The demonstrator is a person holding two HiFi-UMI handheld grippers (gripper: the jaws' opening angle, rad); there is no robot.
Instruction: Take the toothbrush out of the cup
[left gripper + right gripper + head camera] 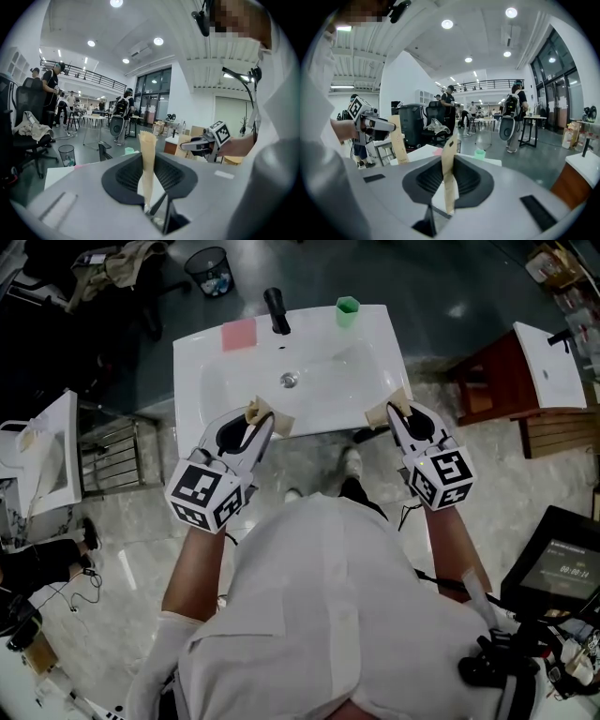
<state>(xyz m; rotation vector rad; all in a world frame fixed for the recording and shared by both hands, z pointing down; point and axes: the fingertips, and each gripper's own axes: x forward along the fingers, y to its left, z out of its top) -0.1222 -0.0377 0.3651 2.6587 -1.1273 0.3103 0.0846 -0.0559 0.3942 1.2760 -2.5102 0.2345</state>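
Observation:
A green cup (348,311) stands on the back right corner of the white sink (202,371), to the right of the black faucet (277,310). No toothbrush shows in any view. My left gripper (267,416) hovers over the sink's near left edge and my right gripper (389,411) over its near right edge, both far short of the cup. In the left gripper view the tan pads (147,140) meet in one thin strip with nothing between them. The right gripper's pads (450,145) look the same. The cup (480,153) is small and distant past them.
A pink pad (238,334) lies on the sink's back left. A drain (289,380) sits mid-basin. A waste bin (208,270) stands behind, another sink on a wooden stand (548,362) to the right, a third sink (47,456) to the left. People stand far off.

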